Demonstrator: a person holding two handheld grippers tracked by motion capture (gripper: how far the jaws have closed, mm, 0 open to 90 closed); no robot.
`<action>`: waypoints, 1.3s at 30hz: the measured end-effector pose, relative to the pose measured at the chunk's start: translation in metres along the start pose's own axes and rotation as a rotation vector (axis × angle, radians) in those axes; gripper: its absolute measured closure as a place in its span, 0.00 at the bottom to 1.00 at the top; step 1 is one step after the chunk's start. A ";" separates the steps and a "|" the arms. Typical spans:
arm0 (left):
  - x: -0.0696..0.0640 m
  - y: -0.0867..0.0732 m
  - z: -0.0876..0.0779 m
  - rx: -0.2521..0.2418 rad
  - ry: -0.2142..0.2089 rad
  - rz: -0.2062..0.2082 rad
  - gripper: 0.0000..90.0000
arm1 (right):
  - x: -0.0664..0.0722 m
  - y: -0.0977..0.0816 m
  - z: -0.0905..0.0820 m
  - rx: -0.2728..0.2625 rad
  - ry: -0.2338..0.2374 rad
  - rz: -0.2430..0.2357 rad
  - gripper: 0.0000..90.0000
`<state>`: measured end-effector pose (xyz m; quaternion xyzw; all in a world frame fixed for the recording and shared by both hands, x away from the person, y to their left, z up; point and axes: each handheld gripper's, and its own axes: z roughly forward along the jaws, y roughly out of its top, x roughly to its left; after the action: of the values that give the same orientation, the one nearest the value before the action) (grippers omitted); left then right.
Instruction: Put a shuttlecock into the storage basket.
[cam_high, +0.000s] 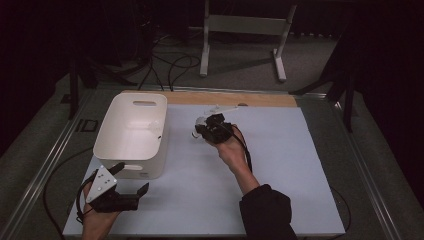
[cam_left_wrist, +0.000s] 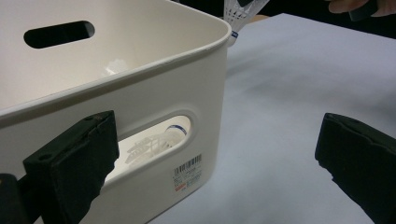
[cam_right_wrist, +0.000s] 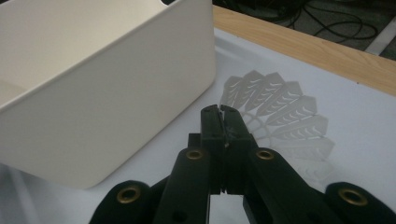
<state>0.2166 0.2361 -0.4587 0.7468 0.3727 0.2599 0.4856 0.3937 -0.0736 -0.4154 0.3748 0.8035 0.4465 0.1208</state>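
Note:
My right gripper is shut on the edge of a white feathered shuttlecock, whose skirt fans out behind the pressed-together jaws. It hangs just right of a white plastic bin. In the left gripper view the same shuttlecock peeks over the bin's far corner. My left gripper stands open at the bin's near right corner, nothing between its jaws. Another shuttlecock lies inside the bin, seen through its handle slot.
A pale blue mat covers the table, with a wooden strip along its far edge. Cables and a white metal stand are on the floor beyond. A person's right forearm in a dark sleeve crosses the mat's middle.

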 end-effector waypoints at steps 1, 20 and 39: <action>0.000 0.000 0.000 0.000 0.000 0.000 0.00 | 0.001 0.001 0.000 -0.002 0.001 -0.001 1.00; 0.000 0.000 0.000 0.000 -0.001 -0.002 0.01 | 0.002 0.009 -0.006 -0.005 -0.013 -0.002 1.00; 0.000 0.000 0.000 -0.002 0.001 -0.001 0.01 | 0.005 0.020 -0.013 -0.019 -0.020 -0.020 1.00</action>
<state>0.2163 0.2364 -0.4584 0.7459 0.3731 0.2606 0.4864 0.3930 -0.0717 -0.3904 0.3703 0.8016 0.4489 0.1369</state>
